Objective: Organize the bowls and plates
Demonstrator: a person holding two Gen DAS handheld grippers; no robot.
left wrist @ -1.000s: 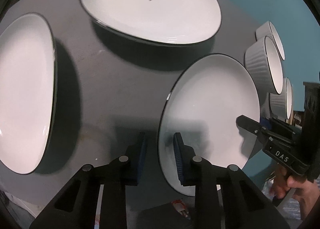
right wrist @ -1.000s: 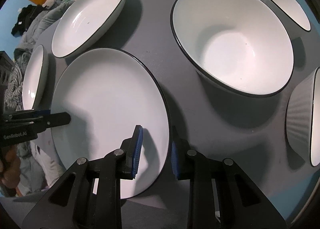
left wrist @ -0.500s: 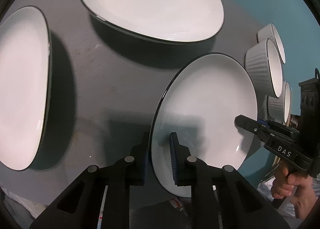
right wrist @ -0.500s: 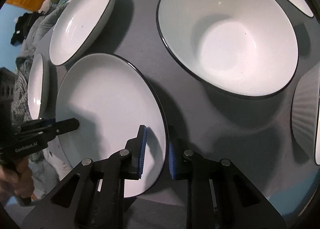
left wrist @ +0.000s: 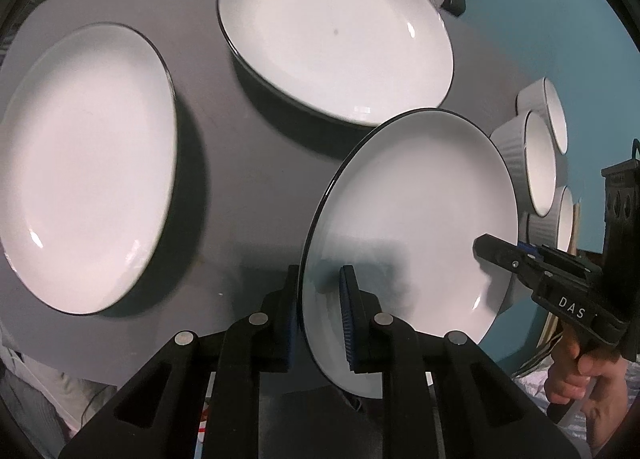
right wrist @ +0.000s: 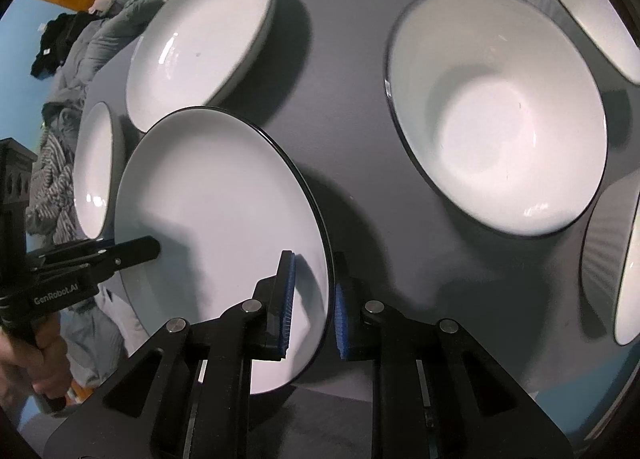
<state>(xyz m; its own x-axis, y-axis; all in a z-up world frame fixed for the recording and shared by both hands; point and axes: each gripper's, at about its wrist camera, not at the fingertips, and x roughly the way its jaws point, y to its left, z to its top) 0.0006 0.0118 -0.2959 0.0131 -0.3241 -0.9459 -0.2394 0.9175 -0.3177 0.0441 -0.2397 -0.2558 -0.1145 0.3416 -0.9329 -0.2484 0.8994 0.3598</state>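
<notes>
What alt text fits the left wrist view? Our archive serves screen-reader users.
Both grippers clamp opposite rims of one white plate, tilted above a grey table: the left gripper in the foreground, the right gripper reaching in from the right. Two more plates lie behind, and ribbed bowls line the right edge.

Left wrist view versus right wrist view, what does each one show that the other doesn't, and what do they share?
Only the left wrist view shows the whole wide flat plate at far left and the hand carrying the right gripper.

Only the right wrist view shows the deep bowl face-on and the pile of clothes beyond the table.

Both show the held plate, its rim clamped on opposite sides by the left gripper and the right gripper, and the shallow dish behind it.
</notes>
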